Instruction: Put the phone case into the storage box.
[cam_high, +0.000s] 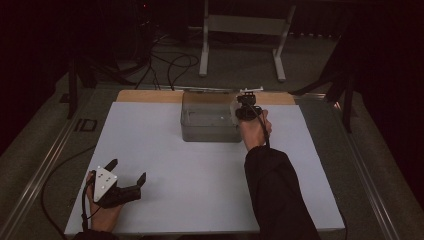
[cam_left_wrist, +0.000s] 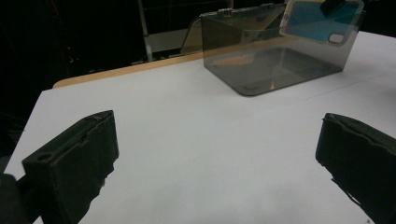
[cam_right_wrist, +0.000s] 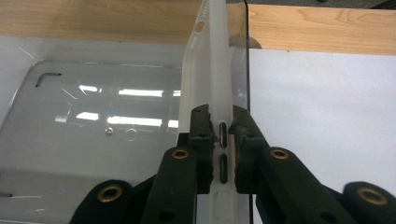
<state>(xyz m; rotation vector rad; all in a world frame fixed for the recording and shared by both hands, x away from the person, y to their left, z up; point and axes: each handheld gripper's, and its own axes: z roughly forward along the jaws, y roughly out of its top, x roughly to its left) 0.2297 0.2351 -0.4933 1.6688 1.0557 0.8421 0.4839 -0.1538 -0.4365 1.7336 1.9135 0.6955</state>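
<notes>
A: How far is the work, approx.?

B: I judge more than half. The right gripper (cam_right_wrist: 220, 135) is clamped on the phone case (cam_right_wrist: 212, 70), edge-on, and holds it over the right wall of the clear box (cam_high: 210, 131). Putting it down inside and letting go is left.

A: And the case vs. the gripper?

B: Between the jaws, pinched at its side buttons (it is translucent, teal inside in the left gripper view). It rises away from the jaws, above the box.

A: The left gripper (cam_high: 127, 172)?

B: Jaws wide apart, empty, low at the near left of the white table (cam_high: 165, 170), well apart from the box.
</notes>
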